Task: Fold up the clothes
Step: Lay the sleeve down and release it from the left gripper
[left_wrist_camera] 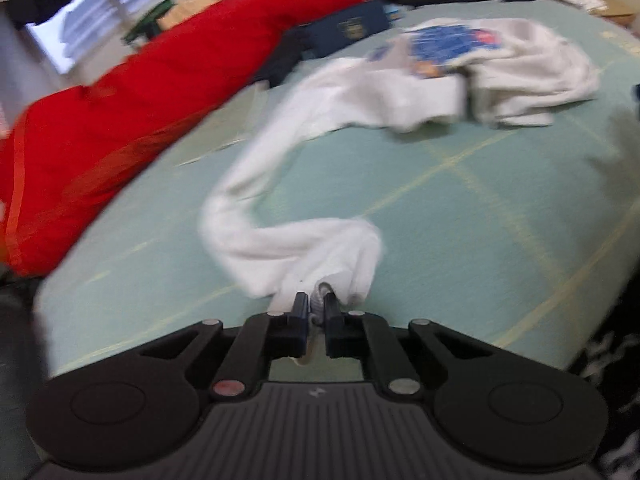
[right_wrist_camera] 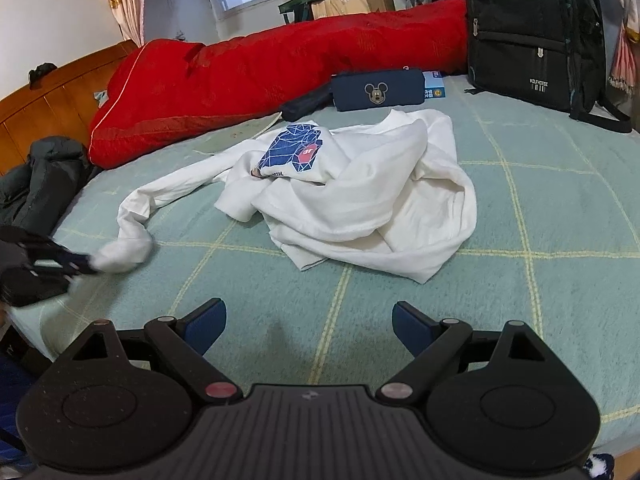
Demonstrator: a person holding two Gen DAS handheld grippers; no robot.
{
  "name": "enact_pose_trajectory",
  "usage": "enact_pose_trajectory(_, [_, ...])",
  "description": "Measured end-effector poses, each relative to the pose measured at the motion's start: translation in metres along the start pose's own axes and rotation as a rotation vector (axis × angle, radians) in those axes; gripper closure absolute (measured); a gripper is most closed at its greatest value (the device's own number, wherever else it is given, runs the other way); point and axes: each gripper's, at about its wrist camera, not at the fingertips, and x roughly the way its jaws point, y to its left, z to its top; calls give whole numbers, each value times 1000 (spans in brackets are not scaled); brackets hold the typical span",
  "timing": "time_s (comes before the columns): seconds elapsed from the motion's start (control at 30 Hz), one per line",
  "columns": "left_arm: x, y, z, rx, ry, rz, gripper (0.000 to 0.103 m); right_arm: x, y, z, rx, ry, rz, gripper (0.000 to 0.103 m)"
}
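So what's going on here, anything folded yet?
Not yet. A white sweatshirt with a blue print lies crumpled on the green checked bed cover. The left gripper is shut on the cuff of one long sleeve, which trails out from the heap toward the bed's edge. The right gripper is open above bare cover, holding nothing. A red quilt and a black backpack sit at the far side.

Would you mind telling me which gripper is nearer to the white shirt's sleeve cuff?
Left. The left gripper is shut on the sleeve cuff. The right gripper hangs open over bare bedspread, apart from the white shirt.
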Motion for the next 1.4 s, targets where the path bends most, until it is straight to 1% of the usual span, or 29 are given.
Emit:
enact_pose_trajectory(0.13, [-5, 46, -12, -21, 51, 143, 97, 1, 3, 3, -11, -4, 2, 10])
enact_pose_trajectory(0.23, [0, 80, -20, -33, 92, 263, 97, 4, 5, 4, -16, -1, -1, 10])
enact_pose_trajectory(0.33, [11, 119, -25, -107, 129, 324, 97, 6, 7, 6, -19, 1, -6, 10])
enact_pose_trajectory(0.47, [27, 161, -23, -167, 136, 395, 97, 6, 9, 8, -27, 3, -23, 10])
enact_pose_trajectory(0.57, [41, 184, -19, -187, 136, 447, 97, 8, 9, 11, -26, 3, -45, 10])
enact_pose_trajectory(0.77, [64, 229, -7, -262, 133, 538, 97, 12, 8, 16, -26, 4, -90, 10])
enact_pose_trajectory(0.8, [69, 236, -5, -281, 130, 542, 97, 12, 7, 17, -25, 5, -97, 10])
enact_pose_trajectory(0.87, [80, 247, -6, -320, 140, 527, 96, 16, 6, 18, -21, 10, -112, 10])
enact_pose_trajectory(0.93, [89, 254, -10, -358, 152, 504, 88, 20, 5, 19, -15, 19, -121, 10])
enact_pose_trajectory(0.97, [93, 255, -13, -377, 161, 488, 86, 22, 4, 19, -12, 24, -125, 10])
enact_pose_trajectory(1.03, [99, 258, -19, -406, 175, 464, 86, 25, 3, 19, -9, 32, -132, 10])
enact_pose_trajectory(1.13, [101, 261, -29, -441, 191, 458, 86, 29, 4, 19, -7, 42, -131, 10])
enact_pose_trajectory(1.23, [92, 257, -33, -478, 173, 414, 86, 32, 5, 19, -10, 44, -122, 10])
enact_pose_trajectory(1.3, [86, 247, -30, -470, 151, 376, 78, 32, 6, 19, -8, 45, -115, 10])
enact_pose_trajectory(1.4, [83, 232, -16, -444, 113, 309, 71, 31, 7, 18, -6, 47, -107, 10])
